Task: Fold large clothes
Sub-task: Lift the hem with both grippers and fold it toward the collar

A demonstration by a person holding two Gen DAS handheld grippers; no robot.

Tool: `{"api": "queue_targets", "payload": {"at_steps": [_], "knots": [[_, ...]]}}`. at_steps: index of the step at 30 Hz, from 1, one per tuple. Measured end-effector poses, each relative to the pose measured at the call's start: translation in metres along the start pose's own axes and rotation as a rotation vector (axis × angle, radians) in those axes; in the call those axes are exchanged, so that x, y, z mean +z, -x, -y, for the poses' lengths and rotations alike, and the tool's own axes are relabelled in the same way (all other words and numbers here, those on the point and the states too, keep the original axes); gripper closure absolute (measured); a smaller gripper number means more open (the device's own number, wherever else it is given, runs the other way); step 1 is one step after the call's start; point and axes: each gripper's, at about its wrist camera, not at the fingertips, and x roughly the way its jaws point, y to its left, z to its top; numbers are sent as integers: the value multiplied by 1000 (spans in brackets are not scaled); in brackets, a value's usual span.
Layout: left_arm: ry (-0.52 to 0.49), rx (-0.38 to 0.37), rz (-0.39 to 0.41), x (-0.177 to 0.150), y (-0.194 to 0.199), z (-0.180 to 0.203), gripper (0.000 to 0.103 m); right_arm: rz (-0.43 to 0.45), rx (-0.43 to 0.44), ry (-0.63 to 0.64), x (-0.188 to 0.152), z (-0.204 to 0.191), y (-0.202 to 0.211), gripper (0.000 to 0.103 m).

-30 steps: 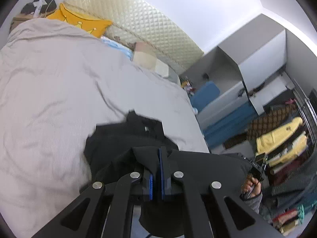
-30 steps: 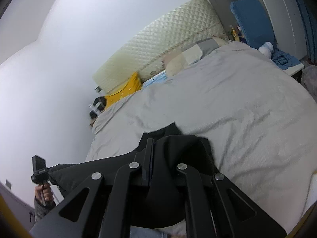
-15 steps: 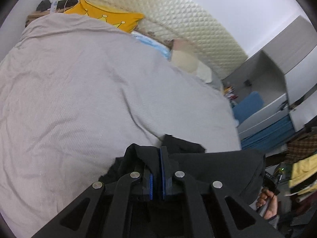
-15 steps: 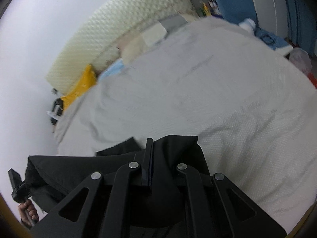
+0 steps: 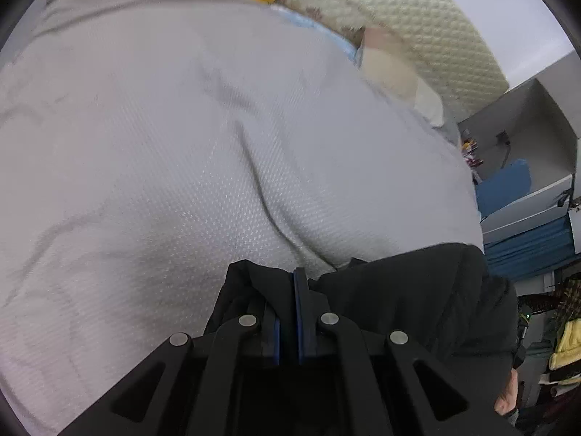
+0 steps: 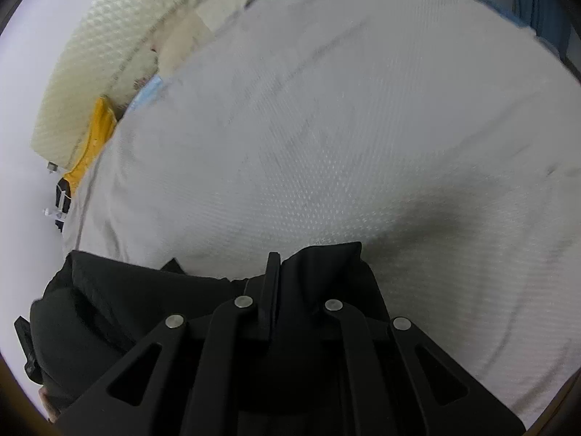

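**Black garment swinging low over the bed**

Both cameras are dipping closer to the pale grey textured bedspread (image 5: 203, 167) than half a second ago, and the headboard is sliding toward the top edge of each view. The left gripper (image 5: 290, 283) is pinching the black, soft, matte fabric garment (image 5: 417, 290), its blue-lined jaws pressed together on a bunched corner. The right gripper (image 6: 276, 272) is likewise clamping a fold of the same garment (image 6: 109, 298), jaws closed on cloth.

The garment is hanging between the two grippers at the near edge of the bed, spreading toward 3 o'clock in the left view and toward 9 o'clock in the right view. Whether its lower part is touching the bedspread is not visible.

Judging by how it is sagging and creasing, the cloth is limp and fairly light for its size, with no stiffness to hold a shape; it is probably going to drape and drag rather than slide cleanly. Corners or hem edges, well apart as now, look like the sensible places to grip, since a taut top edge should keep the fold line straight.

Its surface is looking plain, dark and unpatterned, with thick rolled folds near the jaws.
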Motion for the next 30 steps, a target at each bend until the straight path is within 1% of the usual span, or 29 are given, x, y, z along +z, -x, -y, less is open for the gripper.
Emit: {"api": "queue_targets", "payload": {"at_steps": [2, 4, 7, 9, 10, 12, 14, 15, 16, 17, 18, 19, 20, 21, 22, 23, 24, 25, 26, 28, 30], "knots": [[29, -12, -41, 3, -14, -6, 96, -33, 4, -18, 0, 3, -18, 94], [47, -26, -52, 2, -18, -9, 96, -63, 11, -29, -1, 7, -29, 94], [48, -35, -66, -2, -18, -11, 96, -79, 28, -47, -4, 12, -28, 94], [59, -44, -77, -6, -15, -12, 96, -82, 39, -57, -5, 14, -23, 93], [76, -44, -92, -11, -13, -14, 97, -79, 58, -66, -8, 16, -16, 90], [111, -58, -103, -19, -6, -17, 97, -77, 97, -63, -14, 18, -4, 82], [169, -102, -97, -28, 8, -22, 96, -72, 113, -48, -20, 17, 11, 66], [185, -123, -95, -32, 14, -23, 94, -64, 120, -42, -24, 16, 20, 61], [194, -145, -90, -35, 22, -23, 89, -51, 128, -33, -29, 16, 32, 49], [202, -171, -82, -38, 32, -24, 86, -31, 138, -19, -34, 14, 47, 41], [207, -179, -74, -43, 42, -24, 78, -10, 141, 7, -38, 11, 63, 40], [196, -141, -71, -47, 53, -22, 64, -1, 137, 26, -40, 7, 70, 40], [180, -105, -63, -49, 62, -18, 54, 16, 120, 68, -46, 1, 88, 39], [161, -96, -47, -51, 72, -13, 37, 34, 103, 99, -51, -2, 102, 38], [129, -102, -22, -56, 87, -8, 27, 56, 84, 127, -52, -10, 113, 35], [104, -105, -10, -59, 96, -3, 27, 77, 71, 150, -56, -15, 123, 30], [59, -97, 13, -64, 108, 7, 27, 127, 45, 199, -65, -31, 140, 27], [23, -83, 35, -67, 116, 15, 27, 127, 45, 199, -65, -31, 140, 24], [-37, -58, 73, -74, 127, 28, 27, 149, 33, 220, -70, -38, 146, 22], [-142, -40, 132, -83, 136, 60, 27, 211, -16, 297, -88, -63, 156, 21], [-227, -38, 149, -92, 138, 81, 27, 253, -36, 377, -108, -89, 153, 21]]}}
